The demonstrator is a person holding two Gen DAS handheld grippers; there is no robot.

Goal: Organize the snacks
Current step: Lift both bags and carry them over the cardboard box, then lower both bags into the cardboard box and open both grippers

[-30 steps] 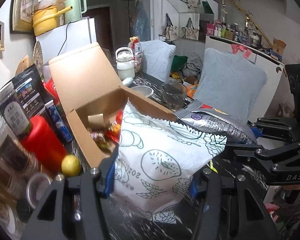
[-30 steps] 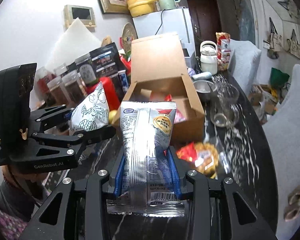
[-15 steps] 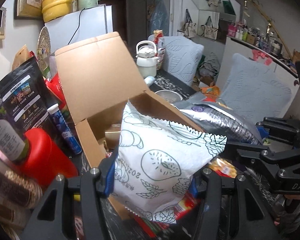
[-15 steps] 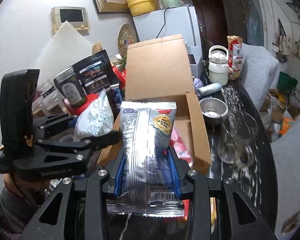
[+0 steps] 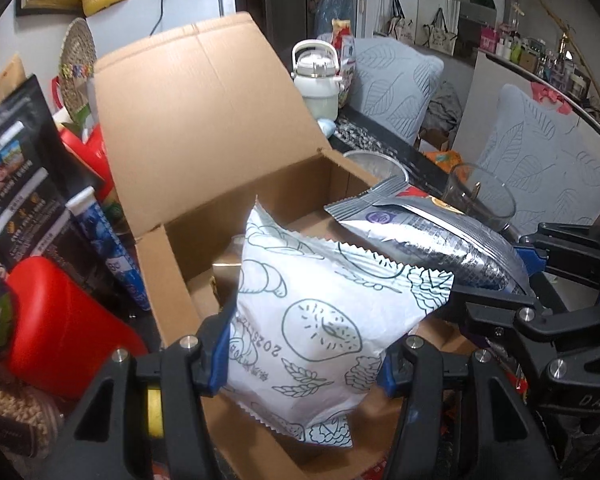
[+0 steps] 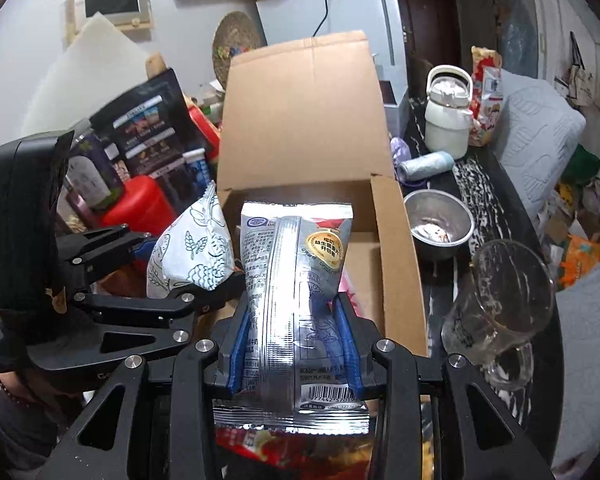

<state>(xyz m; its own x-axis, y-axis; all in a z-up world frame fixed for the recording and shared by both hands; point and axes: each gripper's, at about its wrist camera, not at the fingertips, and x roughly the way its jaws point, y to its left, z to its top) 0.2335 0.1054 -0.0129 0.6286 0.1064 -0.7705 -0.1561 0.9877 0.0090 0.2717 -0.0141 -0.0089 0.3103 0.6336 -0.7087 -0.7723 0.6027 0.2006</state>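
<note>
An open cardboard box [image 5: 204,128] [image 6: 396,256] stands on the dark counter with its lid up. My left gripper [image 5: 304,354] is shut on a white snack bag [image 5: 320,312] printed with bread drawings and holds it over the box opening; the bag also shows in the right wrist view [image 6: 192,248]. My right gripper [image 6: 294,344] is shut on a silver snack bag [image 6: 292,280], held over the box beside the white one; the silver bag shows in the left wrist view [image 5: 432,240]. Red wrappers lie inside the box.
A red container [image 5: 56,320], black pouches [image 5: 16,184] and a blue tube [image 5: 108,248] crowd the box's left side. A steel bowl [image 6: 438,224], a glass mug [image 6: 500,304], a white kettle [image 6: 448,116] and a thread spool [image 6: 424,164] stand to its right.
Both grippers have moved forward with their bags, from in front of the box to over its opening. The box now fills more of each view.
</note>
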